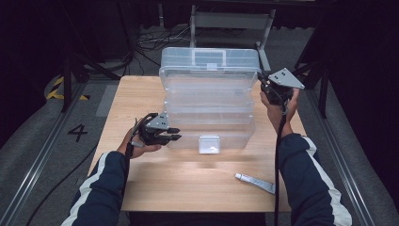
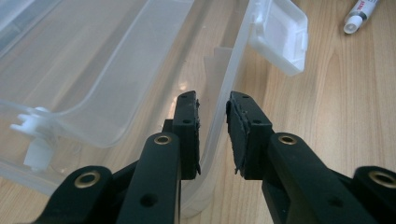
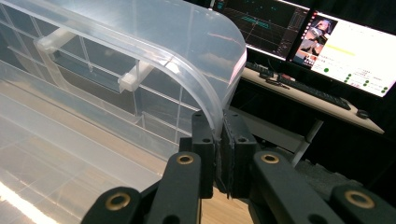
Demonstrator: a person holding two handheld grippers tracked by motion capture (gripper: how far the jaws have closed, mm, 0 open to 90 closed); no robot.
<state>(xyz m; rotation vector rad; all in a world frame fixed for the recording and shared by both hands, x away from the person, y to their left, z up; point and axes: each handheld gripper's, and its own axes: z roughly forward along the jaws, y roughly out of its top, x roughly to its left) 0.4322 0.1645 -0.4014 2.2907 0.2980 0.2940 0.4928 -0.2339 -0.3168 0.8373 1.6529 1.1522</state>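
Right gripper [image 3: 218,154] jaws clamped on lid [image 3: 205,93] edge, left gripper [image 2: 212,135] jaws astride box wall [image 2: 219,116] — contact unclear

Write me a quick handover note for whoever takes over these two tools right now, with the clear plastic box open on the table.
Right tool: shut on the rim of the raised lid, at its right corner, holding it up.
Left tool: open, its jaws either side of the front wall of the box at the left corner; a gap shows on at least one side, so no grip there yet.
The box sits mid-table, its white latch hanging loose at the front. A small tube lies on the table near the right sleeve.
Done: latch undone, lid opened.
Left: probably steady the box, then put the tube in.
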